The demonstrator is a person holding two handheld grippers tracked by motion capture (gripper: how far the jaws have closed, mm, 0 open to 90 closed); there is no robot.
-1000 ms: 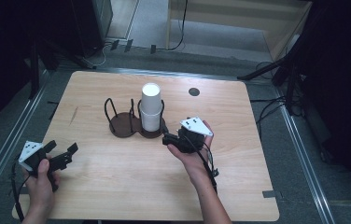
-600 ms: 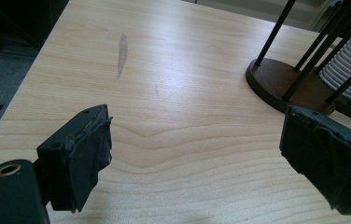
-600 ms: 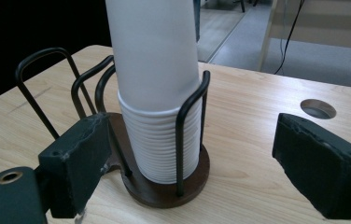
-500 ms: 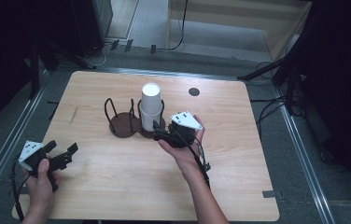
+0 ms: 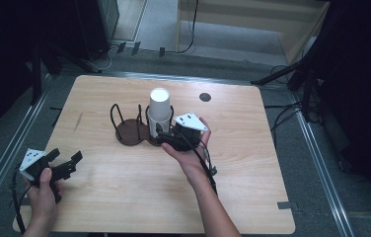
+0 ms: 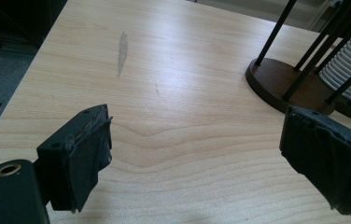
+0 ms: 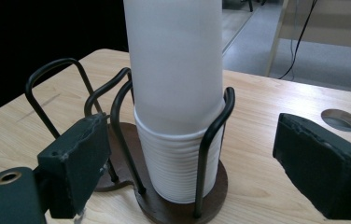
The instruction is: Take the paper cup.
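The left tongs (image 5: 67, 165) hover near the table's (image 5: 124, 197) front left corner, jaws apart with nothing between them. Farther in, the right tongs (image 5: 166, 139) stand apart just before the cups (image 7: 176, 93), a white stack upright in the right ring of a wire rack (image 5: 129, 131) at mid-table, not touching it.

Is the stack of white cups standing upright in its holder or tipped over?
Upright. The stack of white cups rises straight from the right bay of the wire holder, rims nested at the bottom.
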